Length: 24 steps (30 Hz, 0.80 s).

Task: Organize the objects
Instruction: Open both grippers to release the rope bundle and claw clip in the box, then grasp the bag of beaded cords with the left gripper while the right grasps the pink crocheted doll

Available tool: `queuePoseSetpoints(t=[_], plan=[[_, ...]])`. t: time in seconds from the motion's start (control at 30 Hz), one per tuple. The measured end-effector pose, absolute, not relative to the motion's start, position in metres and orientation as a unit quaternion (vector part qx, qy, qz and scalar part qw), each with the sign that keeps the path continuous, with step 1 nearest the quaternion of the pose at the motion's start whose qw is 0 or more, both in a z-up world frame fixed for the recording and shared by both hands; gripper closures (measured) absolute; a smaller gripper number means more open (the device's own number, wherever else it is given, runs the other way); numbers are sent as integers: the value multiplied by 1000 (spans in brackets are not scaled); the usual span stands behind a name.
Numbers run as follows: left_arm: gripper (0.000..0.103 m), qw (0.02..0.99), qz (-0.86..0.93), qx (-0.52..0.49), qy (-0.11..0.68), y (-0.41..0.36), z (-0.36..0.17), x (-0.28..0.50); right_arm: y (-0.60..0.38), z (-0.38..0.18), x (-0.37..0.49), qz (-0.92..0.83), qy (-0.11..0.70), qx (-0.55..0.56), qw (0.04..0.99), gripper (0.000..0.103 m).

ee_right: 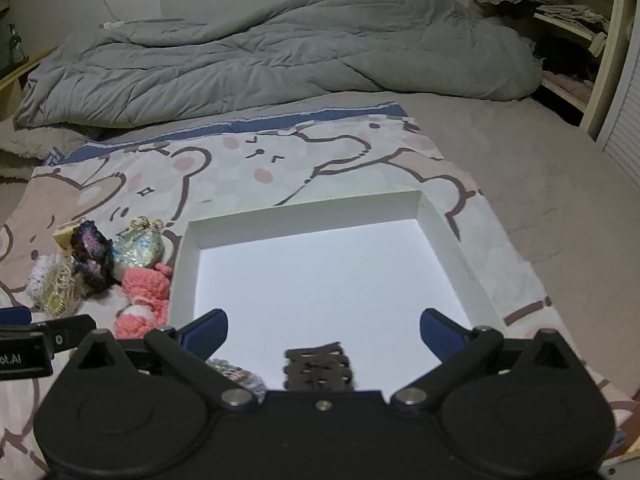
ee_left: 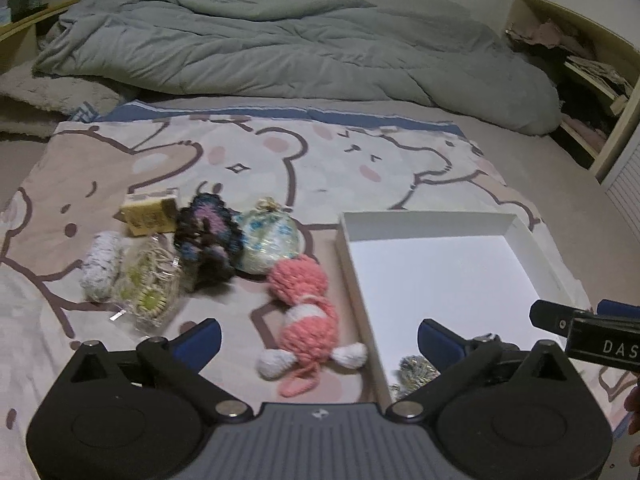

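A white shallow box (ee_left: pixel 440 276) (ee_right: pixel 328 276) lies on the bear-print sheet. A dark crochet piece (ee_right: pixel 318 372) and a glittery pouch (ee_right: pixel 236 374) (ee_left: pixel 416 368) lie in its near end. Left of the box is a pile: a pink and white crochet toy (ee_left: pixel 306 308) (ee_right: pixel 142 300), a round glittery pouch (ee_left: pixel 270 246) (ee_right: pixel 138 248), a dark purple crochet piece (ee_left: pixel 210 240) (ee_right: pixel 94 256), a straw bundle in clear wrap (ee_left: pixel 150 284), a white knit roll (ee_left: pixel 100 266) and a yellow box (ee_left: pixel 150 214). My left gripper (ee_left: pixel 320 340) is open above the pink toy. My right gripper (ee_right: pixel 324 330) is open above the box's near end.
A grey duvet (ee_left: pixel 288 52) (ee_right: pixel 272 60) is bunched across the far side of the bed. Wooden shelves with clothes (ee_left: pixel 592 76) (ee_right: pixel 572 28) stand at the right. A side table (ee_left: pixel 24 28) is at the far left.
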State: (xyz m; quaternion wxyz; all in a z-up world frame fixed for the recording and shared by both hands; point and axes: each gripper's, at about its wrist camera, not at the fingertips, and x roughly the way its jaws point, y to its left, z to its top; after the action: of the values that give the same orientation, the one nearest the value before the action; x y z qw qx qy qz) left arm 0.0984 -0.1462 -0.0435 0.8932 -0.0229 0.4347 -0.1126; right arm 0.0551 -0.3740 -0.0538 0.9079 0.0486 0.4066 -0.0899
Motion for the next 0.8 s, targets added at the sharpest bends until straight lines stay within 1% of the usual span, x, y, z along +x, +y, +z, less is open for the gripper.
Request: queuePoseSetpoints(t=[0.8], plan=[[0,916,-46,-34,397,-11,-30,124,-275,-47,97,-20,398,25,917,0]])
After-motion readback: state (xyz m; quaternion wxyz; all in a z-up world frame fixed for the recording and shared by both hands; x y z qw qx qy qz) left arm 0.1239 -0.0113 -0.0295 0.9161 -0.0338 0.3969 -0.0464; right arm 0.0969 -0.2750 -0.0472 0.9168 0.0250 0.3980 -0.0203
